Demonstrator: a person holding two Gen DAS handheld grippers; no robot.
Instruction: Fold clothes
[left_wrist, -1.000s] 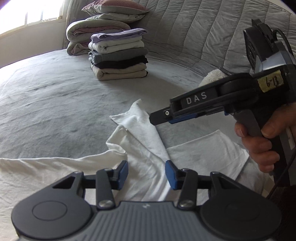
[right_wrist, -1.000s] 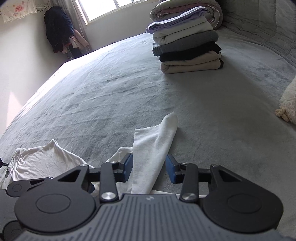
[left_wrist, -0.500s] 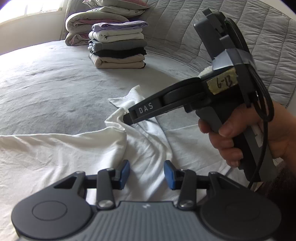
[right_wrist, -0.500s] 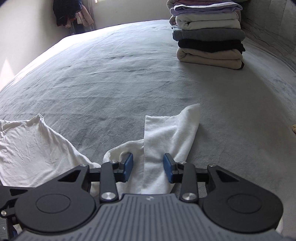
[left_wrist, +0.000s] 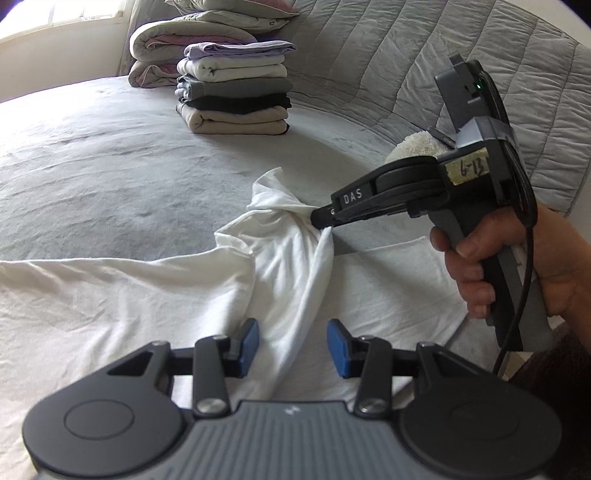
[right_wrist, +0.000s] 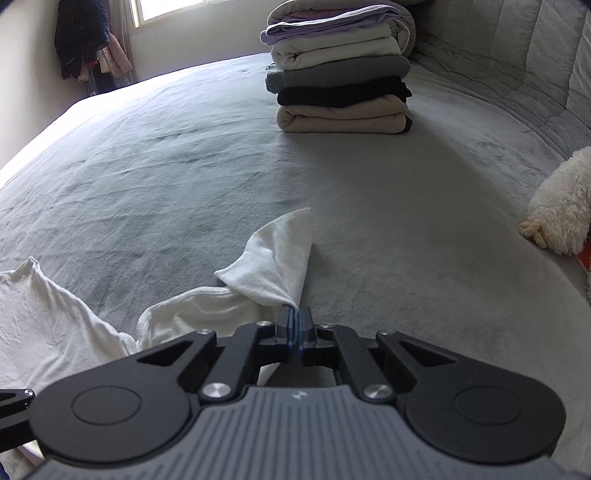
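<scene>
- Right claw (right_wrist: 295, 326): closed, pinching a gathered fold of the white garment (left_wrist: 288, 266); the sleeve end fans out just ahead of its tips.
- Left claw (left_wrist: 291, 347): open, fingers apart; a ridge of the garment runs between them, touching neither.
- Remaining cloth lies spread on the bed (left_wrist: 110, 166) left of both claws.
- Folded stack (right_wrist: 340, 77): well ahead.

White garment (left_wrist: 129, 295): cut off at 9 and 7 o'clock edges of the left wrist view; lower part hidden behind the left gripper (left_wrist: 291, 347) body. Fluffy white toy (right_wrist: 561, 210): cut at 3 o'clock edge. Hanging clothes (right_wrist: 83, 40): too dim to identify. Rolled bedding (left_wrist: 177, 48): partly hidden by the folded stack (left_wrist: 236, 92).
</scene>
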